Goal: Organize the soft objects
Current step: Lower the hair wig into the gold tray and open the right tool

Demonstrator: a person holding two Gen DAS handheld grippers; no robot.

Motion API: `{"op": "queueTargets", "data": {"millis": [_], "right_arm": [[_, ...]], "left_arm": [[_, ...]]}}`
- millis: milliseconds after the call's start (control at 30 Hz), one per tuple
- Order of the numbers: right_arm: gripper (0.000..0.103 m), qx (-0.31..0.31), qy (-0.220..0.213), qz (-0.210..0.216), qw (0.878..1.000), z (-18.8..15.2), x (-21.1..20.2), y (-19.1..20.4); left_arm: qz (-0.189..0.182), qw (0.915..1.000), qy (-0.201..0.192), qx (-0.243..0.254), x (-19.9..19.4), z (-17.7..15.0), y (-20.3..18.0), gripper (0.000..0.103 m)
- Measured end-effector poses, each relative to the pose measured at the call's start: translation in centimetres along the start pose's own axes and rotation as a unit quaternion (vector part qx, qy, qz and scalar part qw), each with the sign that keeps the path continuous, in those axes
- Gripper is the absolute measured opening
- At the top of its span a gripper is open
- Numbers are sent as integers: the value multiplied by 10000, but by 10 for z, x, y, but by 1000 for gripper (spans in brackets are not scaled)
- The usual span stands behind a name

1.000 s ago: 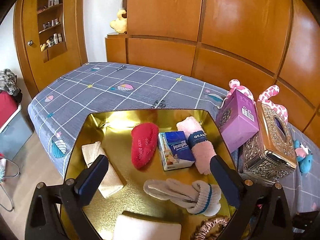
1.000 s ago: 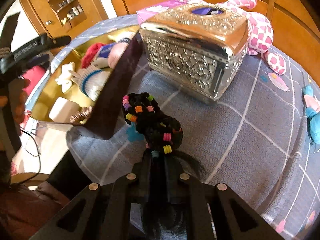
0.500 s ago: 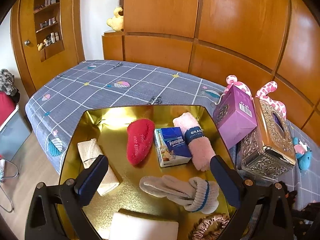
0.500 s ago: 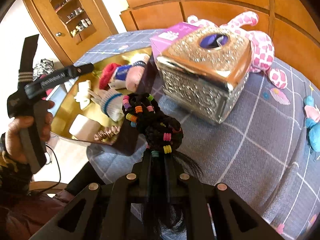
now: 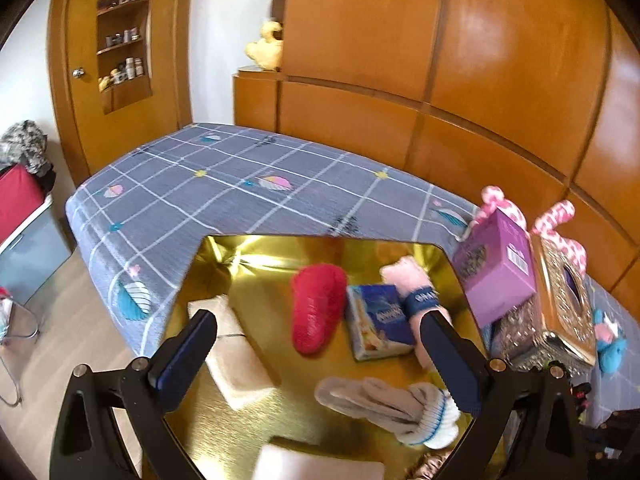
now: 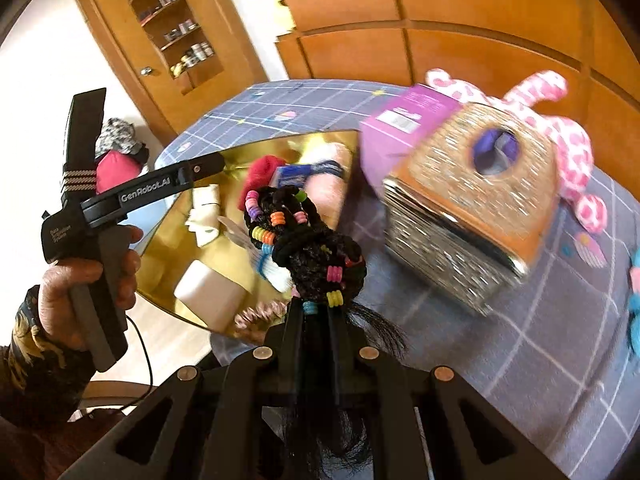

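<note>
Right tongs (image 6: 316,312) are clamping down tight on the black braided hairpiece (image 6: 308,248) with coloured beads, gripping its lower end; loose hair strands are fanning out below the pinch. Braid's long axis is running up and slightly left from the tips, straight along the pointing direction.

Gold tray (image 6: 172,240) is sitting on the bed (image 6: 540,340), ahead and to the left of the right tongs; the braid tip is overlapping the tray's near-right rim in the right wrist view, but I can't tell how high above it. Ornate metal tissue box (image 6: 472,216) is just right of the tray, so drifting right is a collision risk.

Left tongs (image 5: 316,356) are hanging wide open over the tray, holding nothing. Tray is already carrying the red sock (image 5: 316,308), tissue pack (image 5: 380,320), pink towel roll (image 5: 412,284), grey glove (image 5: 384,404), and white folded cloth (image 5: 236,356).

Judgement: right hand is nearer and already loaded. Next move is probably forward-left over the rim, then release into a free spot of the tray's bare gold floor.
</note>
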State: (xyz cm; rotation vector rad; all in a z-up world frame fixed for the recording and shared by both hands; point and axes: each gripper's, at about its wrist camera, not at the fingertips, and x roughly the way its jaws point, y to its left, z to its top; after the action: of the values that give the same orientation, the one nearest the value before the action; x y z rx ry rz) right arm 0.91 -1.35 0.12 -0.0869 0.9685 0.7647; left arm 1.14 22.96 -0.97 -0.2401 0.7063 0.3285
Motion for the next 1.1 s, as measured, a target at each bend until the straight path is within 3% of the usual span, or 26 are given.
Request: {"op": "queueTargets", "data": {"millis": [267, 633, 833, 1100], "right_arm": [[10, -361, -27, 208, 9991, 28, 15, 25], [10, -169, 7, 239, 9996, 60, 47, 31], [10, 51, -184, 732, 9971, 82, 56, 39], [10, -123, 508, 707, 9961, 78, 120, 65]], "left_arm": [[262, 9996, -1, 114, -3, 1, 13, 102], [363, 9993, -84, 16, -6, 2, 25, 102], [394, 9991, -64, -126, -3, 3, 34, 102], [461, 9986, -96, -257, -3, 7, 44, 102]]}}
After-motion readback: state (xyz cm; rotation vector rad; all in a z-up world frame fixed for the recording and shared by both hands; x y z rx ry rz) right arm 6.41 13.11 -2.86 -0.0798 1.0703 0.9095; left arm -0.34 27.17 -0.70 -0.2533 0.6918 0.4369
